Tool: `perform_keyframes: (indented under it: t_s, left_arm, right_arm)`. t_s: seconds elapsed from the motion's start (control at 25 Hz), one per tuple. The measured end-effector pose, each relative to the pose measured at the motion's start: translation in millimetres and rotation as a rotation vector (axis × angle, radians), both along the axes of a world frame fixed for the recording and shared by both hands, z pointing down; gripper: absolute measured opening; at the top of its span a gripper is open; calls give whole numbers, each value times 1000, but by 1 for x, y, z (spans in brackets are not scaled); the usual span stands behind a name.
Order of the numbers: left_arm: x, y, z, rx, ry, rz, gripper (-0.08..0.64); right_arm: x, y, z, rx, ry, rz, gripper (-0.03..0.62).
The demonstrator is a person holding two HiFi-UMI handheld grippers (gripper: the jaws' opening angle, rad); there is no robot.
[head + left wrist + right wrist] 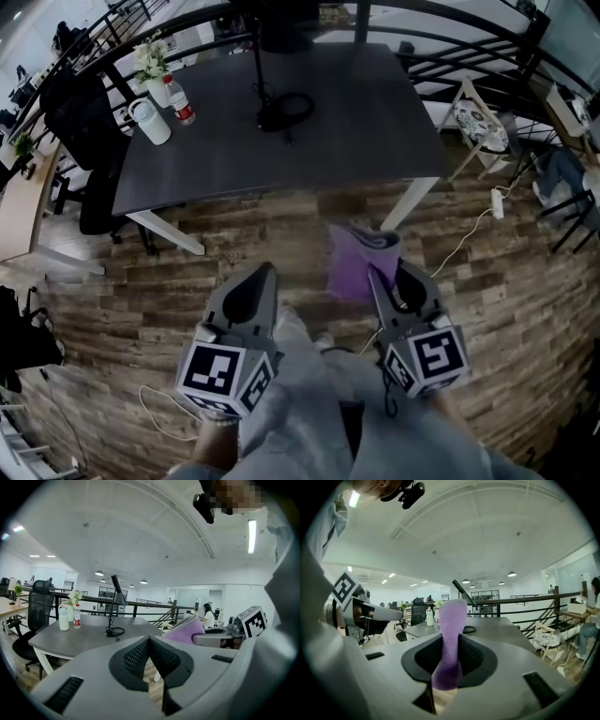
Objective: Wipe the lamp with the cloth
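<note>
A black desk lamp [278, 105] stands on the far middle of a dark grey table [234, 159], its cord coiled round the base. Both grippers hang over the wooden floor, well short of the table's near edge. My right gripper [392, 274] is shut on a purple cloth [356, 262], which sticks out past the jaws towards the table. In the right gripper view the cloth [450, 639] rises between the pads and hides part of the lamp [461, 590]. My left gripper [265, 272] is shut with nothing in it. From the left gripper view the lamp [115, 606] stands far ahead.
On the table's left end stand a white jug [152, 122], a red-labelled water bottle [180, 101] and a vase of flowers [150, 67]. A black office chair [89, 131] sits left of the table, a cushioned stool [480, 127] right. Cables and a power strip [497, 202] lie on the floor.
</note>
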State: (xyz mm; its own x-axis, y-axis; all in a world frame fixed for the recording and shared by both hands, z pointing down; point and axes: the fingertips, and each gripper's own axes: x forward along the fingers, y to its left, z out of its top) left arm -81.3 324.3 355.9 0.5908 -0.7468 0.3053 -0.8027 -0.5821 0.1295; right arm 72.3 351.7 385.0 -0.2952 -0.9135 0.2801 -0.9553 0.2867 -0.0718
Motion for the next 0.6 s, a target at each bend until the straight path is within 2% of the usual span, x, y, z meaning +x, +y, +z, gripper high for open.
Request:
perform_keyframes:
  t_s: [0.36,0.6]
  left_arm:
    - [2,-32,4,5,12,1,9]
    - [1,-71,6,-18,14,-5,9]
  right_arm:
    - [1,-32,3,6,11,-3,87]
    - [-4,-75,2,-4,20,-21,86]
